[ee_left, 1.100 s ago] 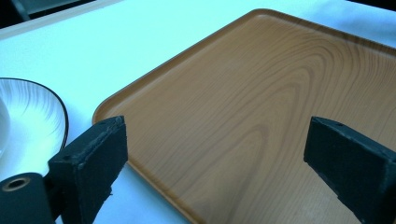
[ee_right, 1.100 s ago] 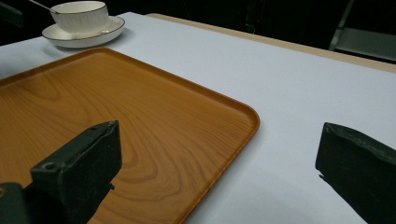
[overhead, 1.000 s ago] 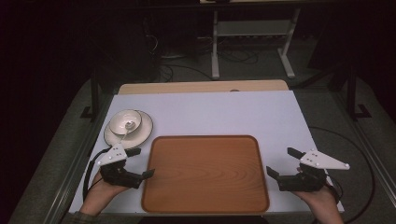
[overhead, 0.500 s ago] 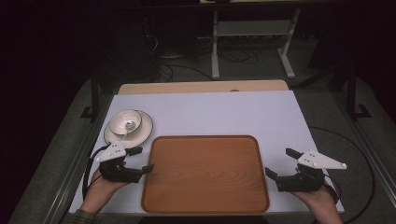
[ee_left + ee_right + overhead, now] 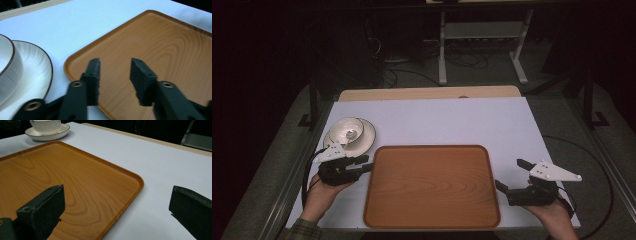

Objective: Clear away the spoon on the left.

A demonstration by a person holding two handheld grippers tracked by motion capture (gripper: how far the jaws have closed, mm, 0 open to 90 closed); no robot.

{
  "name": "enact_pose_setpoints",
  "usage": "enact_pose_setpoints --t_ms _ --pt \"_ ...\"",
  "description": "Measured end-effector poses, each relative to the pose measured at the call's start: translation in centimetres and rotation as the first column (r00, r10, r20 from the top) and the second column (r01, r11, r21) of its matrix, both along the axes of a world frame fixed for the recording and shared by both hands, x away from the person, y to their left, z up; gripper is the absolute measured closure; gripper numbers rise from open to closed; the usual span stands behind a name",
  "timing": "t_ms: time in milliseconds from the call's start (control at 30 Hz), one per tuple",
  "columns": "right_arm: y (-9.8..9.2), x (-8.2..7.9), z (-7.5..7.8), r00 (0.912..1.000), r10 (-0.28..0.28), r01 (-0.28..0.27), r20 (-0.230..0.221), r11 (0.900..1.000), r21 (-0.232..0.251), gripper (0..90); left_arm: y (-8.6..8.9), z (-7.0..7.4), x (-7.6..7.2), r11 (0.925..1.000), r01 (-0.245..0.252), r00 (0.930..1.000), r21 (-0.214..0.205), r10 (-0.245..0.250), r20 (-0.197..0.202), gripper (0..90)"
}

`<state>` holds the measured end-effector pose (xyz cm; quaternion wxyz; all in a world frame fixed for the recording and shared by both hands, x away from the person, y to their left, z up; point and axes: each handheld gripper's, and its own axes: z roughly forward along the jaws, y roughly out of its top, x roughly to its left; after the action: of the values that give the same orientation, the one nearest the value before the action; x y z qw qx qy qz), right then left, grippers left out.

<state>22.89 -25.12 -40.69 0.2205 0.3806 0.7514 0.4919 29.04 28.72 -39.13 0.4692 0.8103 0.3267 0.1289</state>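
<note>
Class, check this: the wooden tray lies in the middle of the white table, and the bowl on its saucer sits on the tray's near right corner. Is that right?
Not quite. The bowl on its saucer stands on the table itself, just off the far left corner of the tray, not on it. The high view shows this. The tray does lie in the middle of the white table.

High view: fixed above the person's side, facing forward and down, far enough to take in the whole table and the floor beyond.

Left gripper view: low and close, looking along the left gripper over the near corner of the wooden tray, with the plate just off the jaws' left.

Right gripper view: low and close behind the right gripper, facing across the tray toward the far bowl.

Shared by all three: tray, plate, white tabletop.
</note>
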Motion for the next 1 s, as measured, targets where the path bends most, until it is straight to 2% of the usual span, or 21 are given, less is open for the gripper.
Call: enact_pose_setpoints --t_ms 233,333,633,833,1000 --pt "0.0 0.0 0.0 1.0 -0.002 0.002 -0.001 1.0 0.0 0.0 0.3 0.3 0.6 0.9996 -0.029 0.9995 0.004 0.029 -0.016 83.2" --pt "0.0 0.0 0.0 1.0 -0.003 0.003 0.001 1.0 0.001 0.0 0.4 0.3 0.7 0.9994 -0.033 0.9993 0.008 0.033 -0.02 88.6" --pt "0.1 0.0 0.0 1.0 -0.003 0.003 0.0 1.0 0.0 0.0 0.8 0.2 1.9 0.9974 -0.068 0.9975 0.025 0.068 -0.016 89.5" --pt "0.0 -0.1 0.0 1.0 -0.003 0.003 0.0 1.0 0.001 0.0 1.3 0.0 1.9 0.995 -0.093 0.9956 0.038 0.093 -0.01 89.5" --pt "0.0 0.0 0.0 1.0 -0.002 0.002 -0.002 1.0 -0.003 0.0 2.0 0.2 1.8 0.9925 -0.119 0.9929 0.028 0.119 0.002 89.5"
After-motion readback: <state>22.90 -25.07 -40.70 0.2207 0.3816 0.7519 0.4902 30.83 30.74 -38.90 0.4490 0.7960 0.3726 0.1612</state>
